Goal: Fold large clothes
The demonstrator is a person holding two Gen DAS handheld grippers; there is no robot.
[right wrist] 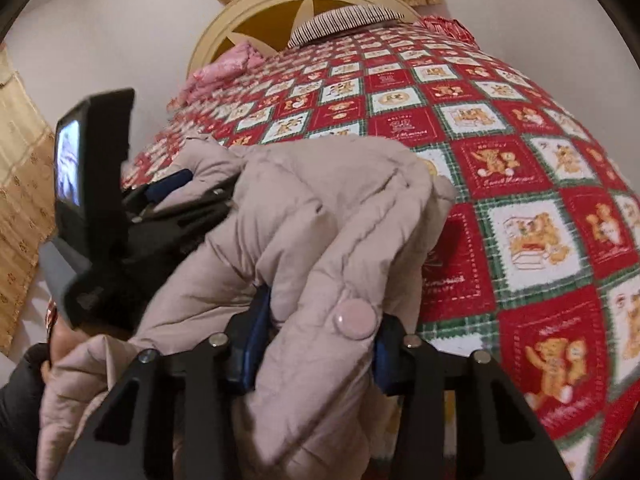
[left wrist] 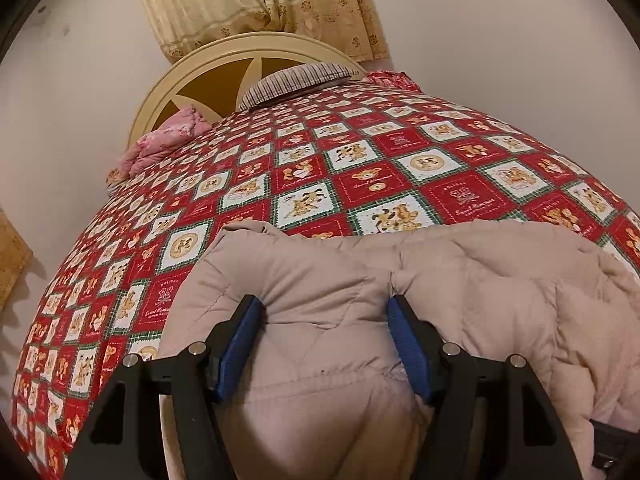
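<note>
A puffy beige quilted jacket (left wrist: 460, 280) lies bunched at the near edge of the bed. In the left wrist view my left gripper (left wrist: 323, 303) is shut on a thick fold of it, and the blue pads (left wrist: 240, 344) dent the padding on both sides. In the right wrist view my right gripper (right wrist: 324, 312) is shut on another thick fold of the jacket (right wrist: 320, 208), one with a round pink snap button (right wrist: 354, 318). That part hangs lifted off the bed. The left gripper (right wrist: 180, 184) shows to the left, buried in the same jacket.
The bed is covered by a red, white and green teddy-bear bedspread (left wrist: 360, 168). At its far end are a cream round headboard (left wrist: 208, 64), a striped pillow (left wrist: 296, 80) and a pink folded quilt (left wrist: 164, 140). Yellow curtains (left wrist: 260, 4) hang behind. A dark sleeve (right wrist: 20, 396) is at lower left.
</note>
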